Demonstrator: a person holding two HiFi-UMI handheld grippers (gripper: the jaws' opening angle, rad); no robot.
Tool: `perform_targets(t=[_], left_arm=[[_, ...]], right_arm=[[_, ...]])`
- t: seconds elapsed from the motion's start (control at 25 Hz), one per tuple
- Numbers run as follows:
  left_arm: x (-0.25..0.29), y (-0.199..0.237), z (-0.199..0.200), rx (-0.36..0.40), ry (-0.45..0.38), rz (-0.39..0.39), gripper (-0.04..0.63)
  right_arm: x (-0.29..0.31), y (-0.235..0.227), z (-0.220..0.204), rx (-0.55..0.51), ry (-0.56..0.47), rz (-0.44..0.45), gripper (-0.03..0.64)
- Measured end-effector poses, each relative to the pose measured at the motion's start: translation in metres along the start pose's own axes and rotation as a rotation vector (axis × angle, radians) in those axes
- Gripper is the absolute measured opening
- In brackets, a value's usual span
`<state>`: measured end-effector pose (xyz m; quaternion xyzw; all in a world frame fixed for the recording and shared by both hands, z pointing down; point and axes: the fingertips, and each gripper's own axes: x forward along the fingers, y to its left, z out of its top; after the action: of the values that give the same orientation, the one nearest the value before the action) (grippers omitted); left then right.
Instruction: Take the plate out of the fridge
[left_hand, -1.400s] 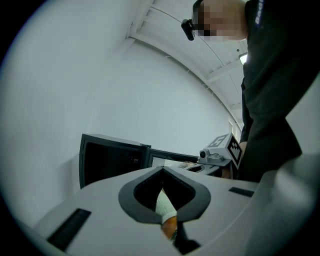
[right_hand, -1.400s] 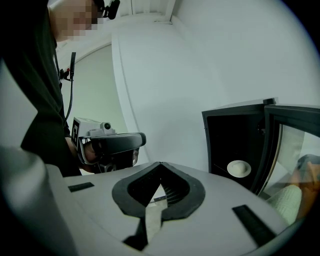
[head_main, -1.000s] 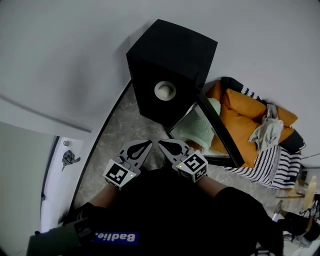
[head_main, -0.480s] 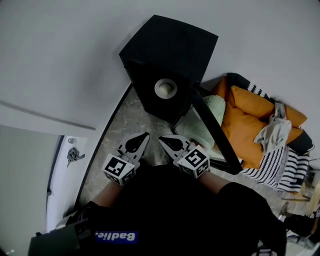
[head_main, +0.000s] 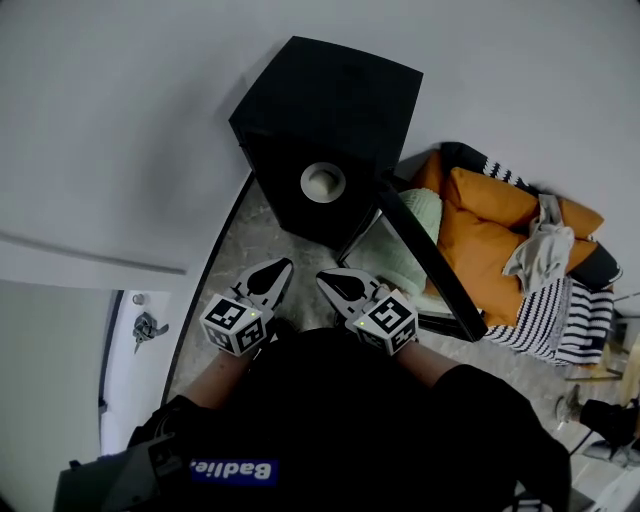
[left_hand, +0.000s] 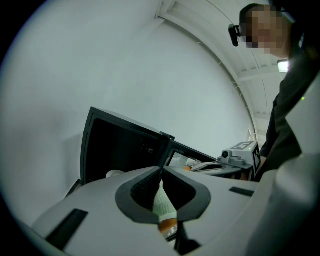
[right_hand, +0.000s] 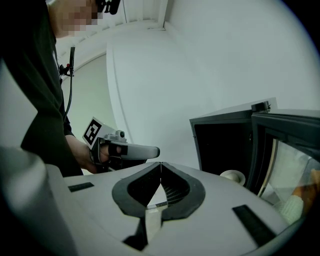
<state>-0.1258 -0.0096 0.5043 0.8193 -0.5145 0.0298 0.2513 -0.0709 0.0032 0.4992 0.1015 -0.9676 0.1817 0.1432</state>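
Sitting in the open black fridge (head_main: 340, 85), a small round white plate (head_main: 322, 181), left gripper (head_main: 286, 264) and right gripper (head_main: 322, 278) fingers pressed together, empty.

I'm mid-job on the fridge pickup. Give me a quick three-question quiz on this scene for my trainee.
1. True or false: the door of the black fridge stands open.
2. Where is the white plate? A. inside the fridge; B. between a tool's jaws; C. on the floor.
3. Fill in: the jaws of the left tool and the right tool are both ____.
Key: 1 true; 2 A; 3 shut, with nothing held.
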Motion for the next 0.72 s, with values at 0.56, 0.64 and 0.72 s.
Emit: perform_targets(t=[0.56,0.64,0.72], left_arm=[[0.022,0.024,0.0,-0.088,0.003,-0.054,0.014],[0.023,0.026,-0.003,-0.101,0.012,-0.061,0.014],[0.025,0.029,-0.005,-0.114,0.019,-0.067,0.015]], right_arm=[[0.001,-0.017,0.003,0.007,0.019,-0.069,0.011],[0.002,-0.018,0.003,0.009,0.022,-0.07,0.011],[0.003,-0.017,0.002,0.008,0.027,-0.066,0.011]])
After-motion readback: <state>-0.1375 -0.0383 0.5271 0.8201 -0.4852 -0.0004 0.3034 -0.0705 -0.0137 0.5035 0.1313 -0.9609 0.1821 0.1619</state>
